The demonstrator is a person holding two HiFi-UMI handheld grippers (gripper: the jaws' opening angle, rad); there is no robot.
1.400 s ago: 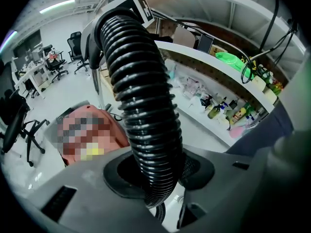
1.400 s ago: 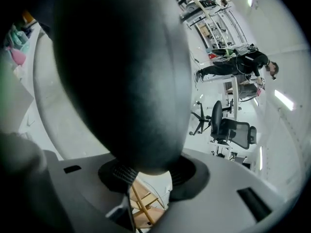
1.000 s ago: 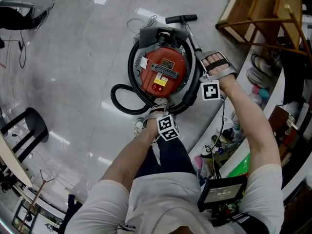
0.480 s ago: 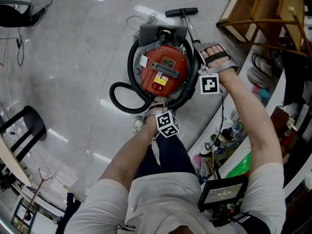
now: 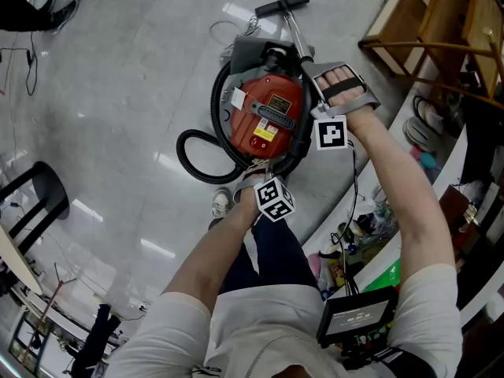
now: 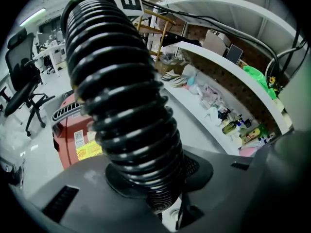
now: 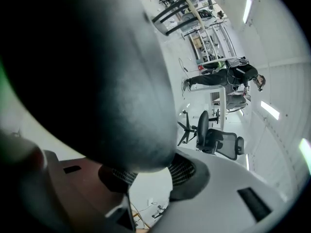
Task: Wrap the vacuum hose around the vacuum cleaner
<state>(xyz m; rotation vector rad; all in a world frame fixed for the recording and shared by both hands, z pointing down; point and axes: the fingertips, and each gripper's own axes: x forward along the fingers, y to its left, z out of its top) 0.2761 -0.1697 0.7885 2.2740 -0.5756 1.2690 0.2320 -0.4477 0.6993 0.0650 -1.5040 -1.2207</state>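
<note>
The red vacuum cleaner [image 5: 264,120] stands on the glossy floor [image 5: 118,93], just ahead of the person's shoe [image 5: 222,203]. Its black ribbed hose [image 5: 224,144] curves round the left and near sides of the body, and one slack loop bulges out over the floor to the left.

The left gripper [image 5: 264,170] pinches the hose at the near edge of the vacuum. Its own view shows the ribs squeezed between the pads, and the jaws have just been closing on it. The right gripper [image 5: 315,93] is clamped on a smooth dark tube [image 7: 97,72] at the vacuum's right side, where the chrome wand [image 5: 298,38] comes in. That view is too blurred to tell which part of the hose or wand it is. The wand runs away to its floor nozzle [image 5: 282,6].

Left of and beyond the vacuum the floor lies open, with only a thin cable [image 5: 228,28] and a black chair [image 5: 35,199] at the far left edge. On the right the room is tight: a curved white counter [image 5: 370,172] loaded with clutter runs close by, and a wooden chair [image 5: 425,30] stands beyond the right hand.

Compared with a second ago, the right gripper and the wand sit closer against the vacuum's right shoulder, and the nozzle lies further up the floor. The slack loop looks much the same.
</note>
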